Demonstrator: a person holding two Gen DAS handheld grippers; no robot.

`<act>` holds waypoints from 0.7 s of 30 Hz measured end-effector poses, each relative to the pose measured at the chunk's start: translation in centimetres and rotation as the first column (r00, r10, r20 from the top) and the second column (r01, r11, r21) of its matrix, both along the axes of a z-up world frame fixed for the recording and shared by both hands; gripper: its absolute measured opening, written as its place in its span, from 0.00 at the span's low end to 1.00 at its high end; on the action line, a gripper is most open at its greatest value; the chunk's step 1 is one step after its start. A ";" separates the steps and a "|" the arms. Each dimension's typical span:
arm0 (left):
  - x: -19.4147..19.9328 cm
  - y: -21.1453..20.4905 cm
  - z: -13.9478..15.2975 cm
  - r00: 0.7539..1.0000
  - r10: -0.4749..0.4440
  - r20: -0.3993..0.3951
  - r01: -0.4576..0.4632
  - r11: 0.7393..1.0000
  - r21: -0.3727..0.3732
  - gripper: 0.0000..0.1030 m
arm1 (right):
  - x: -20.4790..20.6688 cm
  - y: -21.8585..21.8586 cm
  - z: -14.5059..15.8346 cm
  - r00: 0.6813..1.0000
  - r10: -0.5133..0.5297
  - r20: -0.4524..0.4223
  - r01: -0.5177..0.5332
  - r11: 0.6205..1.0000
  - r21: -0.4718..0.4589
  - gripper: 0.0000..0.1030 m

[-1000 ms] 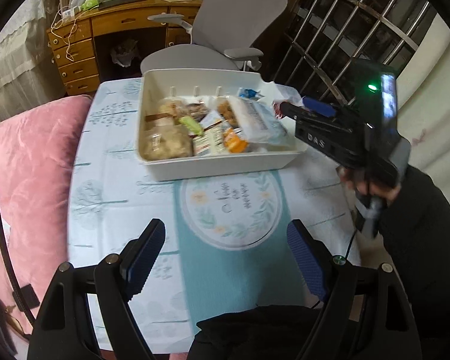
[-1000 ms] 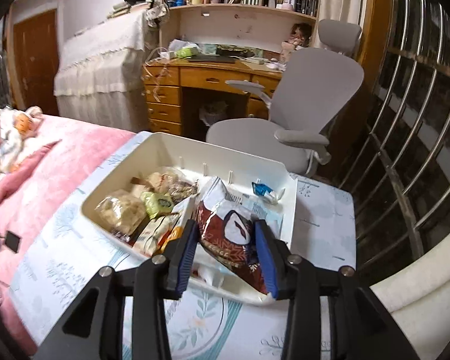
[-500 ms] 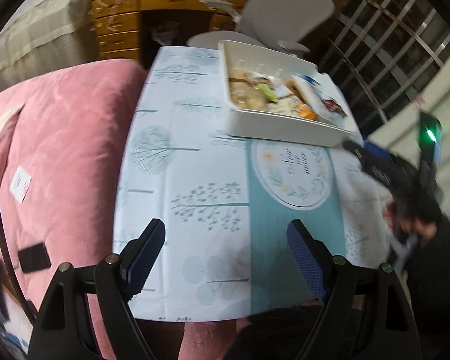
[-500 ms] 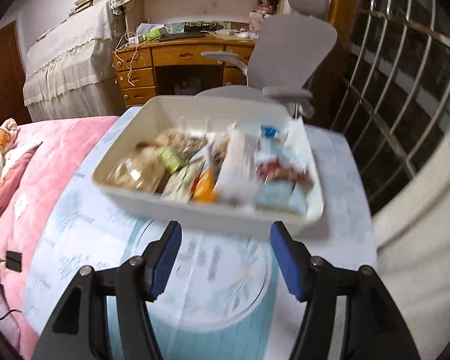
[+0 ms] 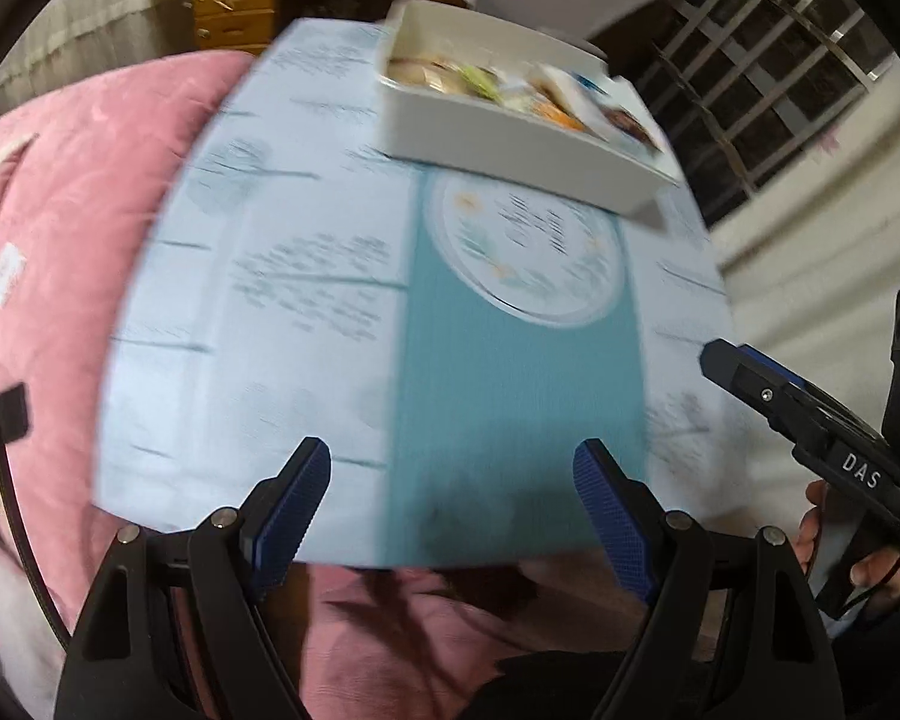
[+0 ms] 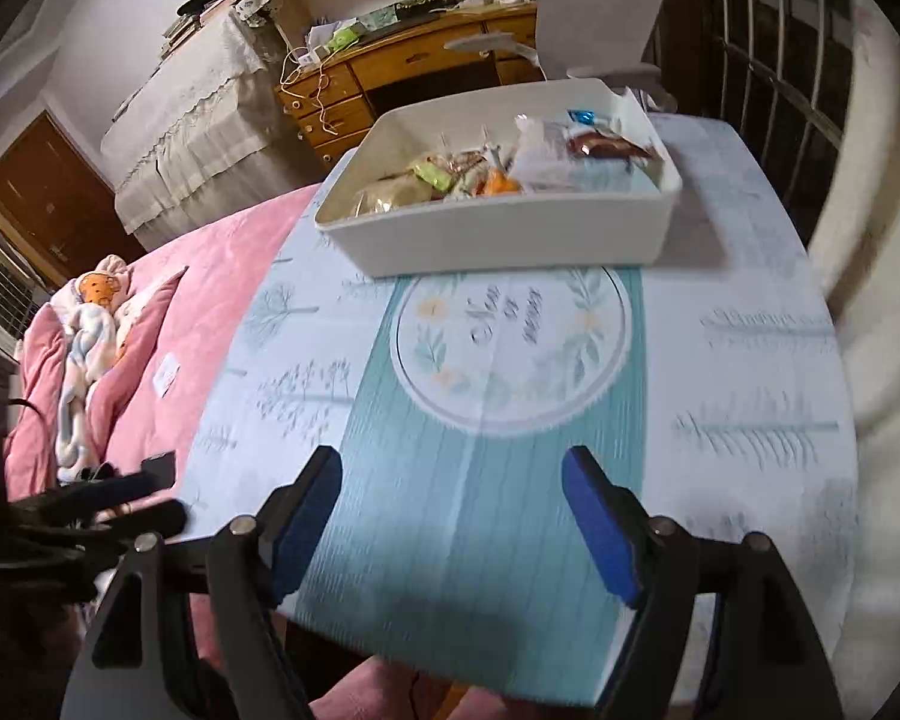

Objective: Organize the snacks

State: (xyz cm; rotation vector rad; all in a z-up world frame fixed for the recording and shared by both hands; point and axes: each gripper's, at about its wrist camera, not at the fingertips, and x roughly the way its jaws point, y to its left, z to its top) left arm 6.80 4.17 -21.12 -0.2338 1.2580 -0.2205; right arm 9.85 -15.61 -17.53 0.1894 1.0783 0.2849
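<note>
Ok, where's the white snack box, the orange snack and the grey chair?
white snack box [image 6: 498, 240], right wrist view, on its bare front wall.
orange snack [image 6: 501, 183], right wrist view, middle of the packet inside the box.
grey chair [image 6: 600, 12], right wrist view, on the backrest.

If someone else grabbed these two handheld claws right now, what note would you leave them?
Left claw: open, empty, at the near table edge.
Right claw: open, empty, also at the near edge.
Snacks: all piled in the white bin at the far end of the table.
Done: no snack shows loose on the tablecloth.
Left: maybe nothing; check outside the views for strays.
</note>
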 end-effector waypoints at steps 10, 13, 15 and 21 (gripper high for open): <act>-1.0 -2.8 0.6 0.993 -0.042 0.106 0.025 0.987 0.156 0.80 | -2.6 -5.8 2.2 0.997 -0.070 0.027 0.069 0.997 0.017 0.80; -0.9 1.3 0.5 0.976 0.026 0.215 -0.086 0.957 0.276 0.80 | -2.7 -6.7 2.7 0.994 -0.089 0.061 0.088 0.996 0.016 0.80; -1.0 5.0 0.1 0.955 0.091 0.281 -0.195 0.908 0.371 0.80 | -2.5 -7.2 2.9 0.993 -0.097 0.068 0.096 0.995 0.022 0.80; -3.1 17.0 -1.2 0.849 0.302 0.433 -0.505 0.703 0.500 0.80 | -1.9 -7.6 3.8 0.992 -0.078 0.098 0.076 0.997 0.028 0.80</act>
